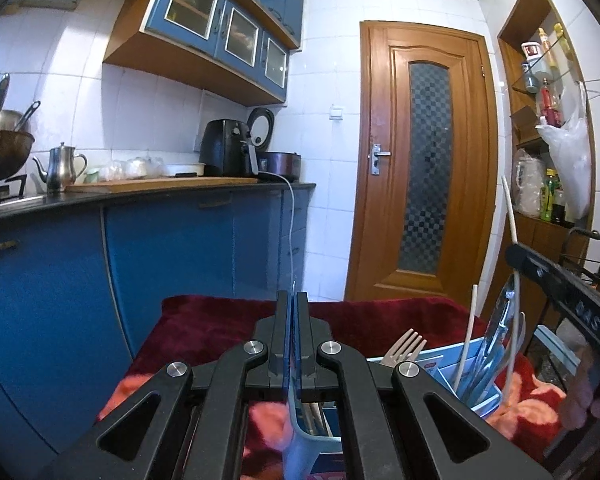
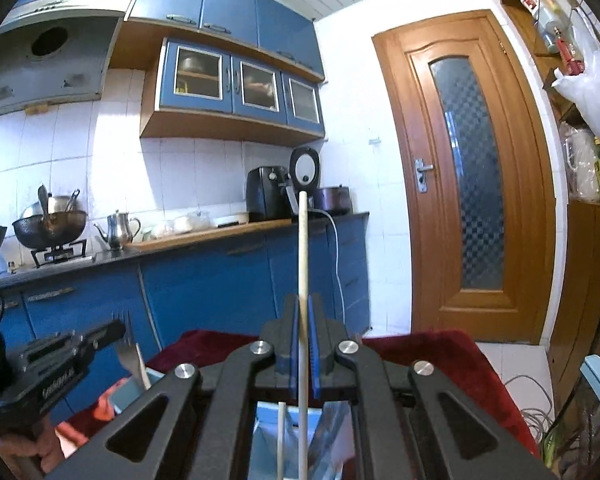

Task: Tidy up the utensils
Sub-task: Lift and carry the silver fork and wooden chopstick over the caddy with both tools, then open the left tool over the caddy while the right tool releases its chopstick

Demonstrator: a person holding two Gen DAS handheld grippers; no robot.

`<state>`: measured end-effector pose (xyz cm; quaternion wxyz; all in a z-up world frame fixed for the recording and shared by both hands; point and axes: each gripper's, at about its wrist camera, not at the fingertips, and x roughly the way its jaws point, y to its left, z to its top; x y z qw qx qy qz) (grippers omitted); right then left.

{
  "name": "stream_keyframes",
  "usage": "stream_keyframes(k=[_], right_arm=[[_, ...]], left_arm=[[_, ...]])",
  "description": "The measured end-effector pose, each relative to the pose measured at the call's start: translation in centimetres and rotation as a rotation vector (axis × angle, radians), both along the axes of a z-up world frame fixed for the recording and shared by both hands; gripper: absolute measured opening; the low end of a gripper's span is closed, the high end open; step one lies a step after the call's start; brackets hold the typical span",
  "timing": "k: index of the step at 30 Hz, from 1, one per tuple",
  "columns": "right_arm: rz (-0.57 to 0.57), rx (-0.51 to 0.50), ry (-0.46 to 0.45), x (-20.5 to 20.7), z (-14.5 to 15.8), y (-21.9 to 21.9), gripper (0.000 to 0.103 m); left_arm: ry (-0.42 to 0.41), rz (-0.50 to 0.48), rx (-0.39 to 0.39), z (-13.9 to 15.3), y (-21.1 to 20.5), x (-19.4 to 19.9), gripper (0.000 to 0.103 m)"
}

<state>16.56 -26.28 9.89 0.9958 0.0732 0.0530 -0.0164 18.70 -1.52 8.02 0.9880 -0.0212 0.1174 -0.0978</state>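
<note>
While its jaws pinch a pale chopstick (image 2: 303, 264) upright, the right gripper (image 2: 303, 320) hangs over the blue utensil holder (image 1: 460, 380) | left gripper (image 1: 293, 312) pressed together on the holder's rim | fork (image 1: 404, 346) standing inside | red blanket (image 1: 220, 320) beneath

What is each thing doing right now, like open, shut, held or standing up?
Right gripper: shut on the chopstick.
Chopstick: held upright.
Left gripper: shut on the blue organizer's wall.
Blue organizer: on the red blanket.
Fork: standing, tines up.
Door: shut.
</note>
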Motion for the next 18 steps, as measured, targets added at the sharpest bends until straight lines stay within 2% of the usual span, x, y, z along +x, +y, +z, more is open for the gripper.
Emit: stream_keyframes(k=[6,16,18], right_arm=[[-0.009,-0.009,0.000,1.3,-0.9,0.2,0.006],[0.000,0.012,0.035,0.7,-2.3,0.1,0.007],[0.005,0.025,0.039,0.6,-2.3,-0.1,0.019]], left_arm=[[0.024,-0.010,-0.005,-0.5,-0.1,0.4,0.001],[0.038,-0.020,-0.008,-0.9,-0.2,0.6,0.001],[0.043,-0.020,-0.004,-0.9,-0.3,0.6,0.002]])
